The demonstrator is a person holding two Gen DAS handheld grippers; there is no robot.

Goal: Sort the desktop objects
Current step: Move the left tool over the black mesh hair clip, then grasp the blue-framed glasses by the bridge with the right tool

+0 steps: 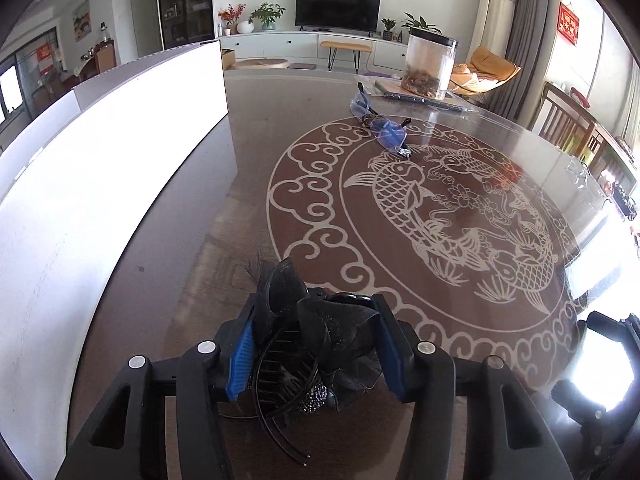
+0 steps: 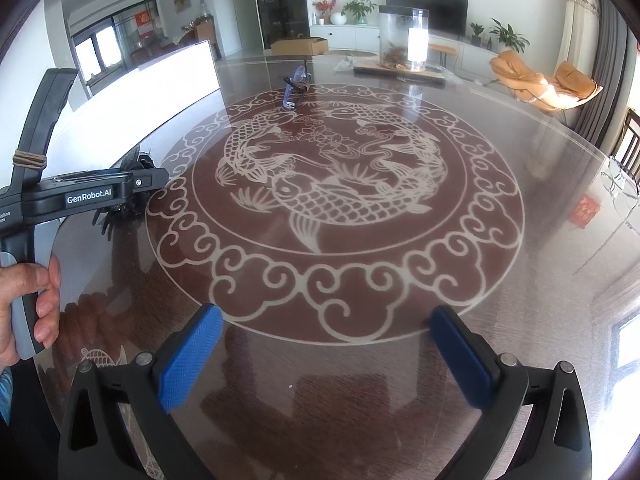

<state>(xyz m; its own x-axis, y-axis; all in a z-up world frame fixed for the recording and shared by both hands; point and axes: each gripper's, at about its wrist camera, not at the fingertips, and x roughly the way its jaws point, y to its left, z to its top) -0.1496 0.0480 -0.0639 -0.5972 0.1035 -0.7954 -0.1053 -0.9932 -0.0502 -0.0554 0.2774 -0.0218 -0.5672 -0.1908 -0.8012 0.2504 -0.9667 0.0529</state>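
A black hair ornament (image 1: 332, 344), a headband with fabric flowers, a feather and a rhinestone strip, sits between the blue pads of my left gripper (image 1: 316, 312), which is shut on it just above the table. From the right wrist view the same gripper (image 2: 148, 184) shows at the left with the ornament (image 2: 140, 160) poking out past it. A pair of blue-tinted glasses (image 1: 384, 128) (image 2: 296, 88) lies farther out on the table. My right gripper (image 2: 326, 332) stands open over the near part of the table with nothing between its fingers.
A tall white box wall (image 1: 100, 152) (image 2: 160, 76) runs along the left side. A clear jar (image 1: 428, 64) (image 2: 402, 38) stands on a mat at the far edge. The glass-topped table (image 1: 240, 208) bears a fish pattern. A hand (image 2: 24, 312) grips the left handle.
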